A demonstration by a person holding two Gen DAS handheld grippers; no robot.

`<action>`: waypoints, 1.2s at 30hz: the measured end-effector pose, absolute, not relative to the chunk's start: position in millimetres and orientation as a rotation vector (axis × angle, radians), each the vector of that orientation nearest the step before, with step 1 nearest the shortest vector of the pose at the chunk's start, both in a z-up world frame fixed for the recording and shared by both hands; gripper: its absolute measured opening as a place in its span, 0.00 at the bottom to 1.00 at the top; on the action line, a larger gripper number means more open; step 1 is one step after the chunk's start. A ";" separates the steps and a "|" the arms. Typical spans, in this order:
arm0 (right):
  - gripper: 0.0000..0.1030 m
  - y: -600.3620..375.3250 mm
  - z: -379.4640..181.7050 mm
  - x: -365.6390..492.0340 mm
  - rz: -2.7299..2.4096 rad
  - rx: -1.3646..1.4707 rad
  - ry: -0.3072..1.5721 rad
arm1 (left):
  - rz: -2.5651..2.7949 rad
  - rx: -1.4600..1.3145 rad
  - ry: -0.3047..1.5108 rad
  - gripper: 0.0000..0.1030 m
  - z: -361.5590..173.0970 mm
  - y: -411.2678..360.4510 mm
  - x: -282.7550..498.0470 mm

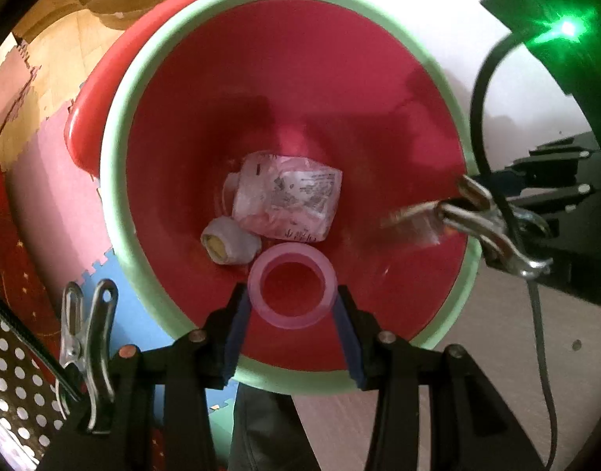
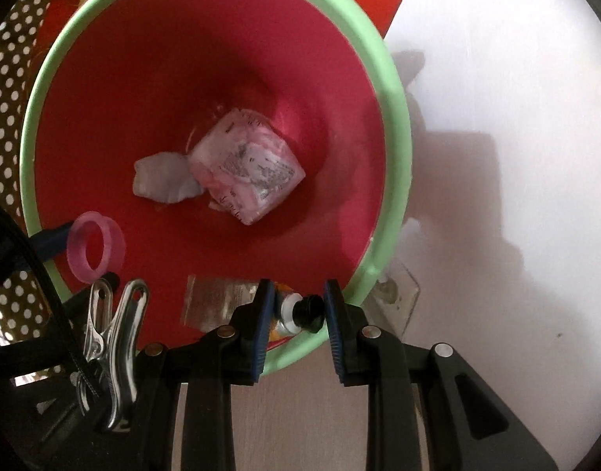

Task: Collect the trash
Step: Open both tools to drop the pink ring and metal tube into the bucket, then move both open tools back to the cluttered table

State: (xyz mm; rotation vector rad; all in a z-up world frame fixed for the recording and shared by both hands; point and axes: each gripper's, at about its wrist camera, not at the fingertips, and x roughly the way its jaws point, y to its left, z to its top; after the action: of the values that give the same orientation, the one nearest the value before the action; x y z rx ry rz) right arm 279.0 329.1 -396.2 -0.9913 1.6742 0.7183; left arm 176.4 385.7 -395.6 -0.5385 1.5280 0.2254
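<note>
Red bin already holds a wrapper; your left gripper clasps a pink ring, your right gripper a small tube; both remain to drop.

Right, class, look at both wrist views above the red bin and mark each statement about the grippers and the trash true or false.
1. The left gripper holds a pink ring. True.
2. The red bin has a blue rim. False: its rim is light green.
3. The right gripper holds a small tube with a black cap. True.
4. The bin is empty. False: a crumpled printed plastic wrapper and a small wrapped roll lie at its bottom.
5. Both grippers are over the bin's opening. True.
</note>
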 end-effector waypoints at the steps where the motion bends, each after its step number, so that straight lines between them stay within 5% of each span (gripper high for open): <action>1: 0.26 329.4 -396.5 277.6 0.721 -0.998 1.676 | 0.223 -0.543 1.524 0.43 -395.7 385.5 176.3; 7: 0.26 332.9 -402.5 263.0 0.774 -1.111 1.637 | 0.208 -0.552 1.514 0.51 -390.7 387.4 177.2; 13: 0.50 332.6 -400.2 266.1 0.810 -1.061 1.654 | 0.192 -0.574 1.491 0.75 -378.4 391.5 179.8; 16: 0.62 333.0 -391.3 265.9 0.832 -1.036 1.633 | 0.181 -0.600 1.487 0.77 -368.0 394.9 180.5; 30: 0.65 346.2 -257.3 291.3 0.937 -0.758 1.423 | 0.190 -0.525 1.358 0.80 -244.6 430.9 178.3; 36: 0.66 328.8 -170.0 299.3 0.835 -0.572 1.139 | 0.220 -0.521 1.308 0.80 -199.7 437.7 177.6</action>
State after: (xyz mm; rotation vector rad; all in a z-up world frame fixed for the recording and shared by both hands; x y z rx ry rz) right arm 299.3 328.8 -170.0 -0.5716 1.1389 0.8354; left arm 177.6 437.7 -199.7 -0.5215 1.3083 0.2200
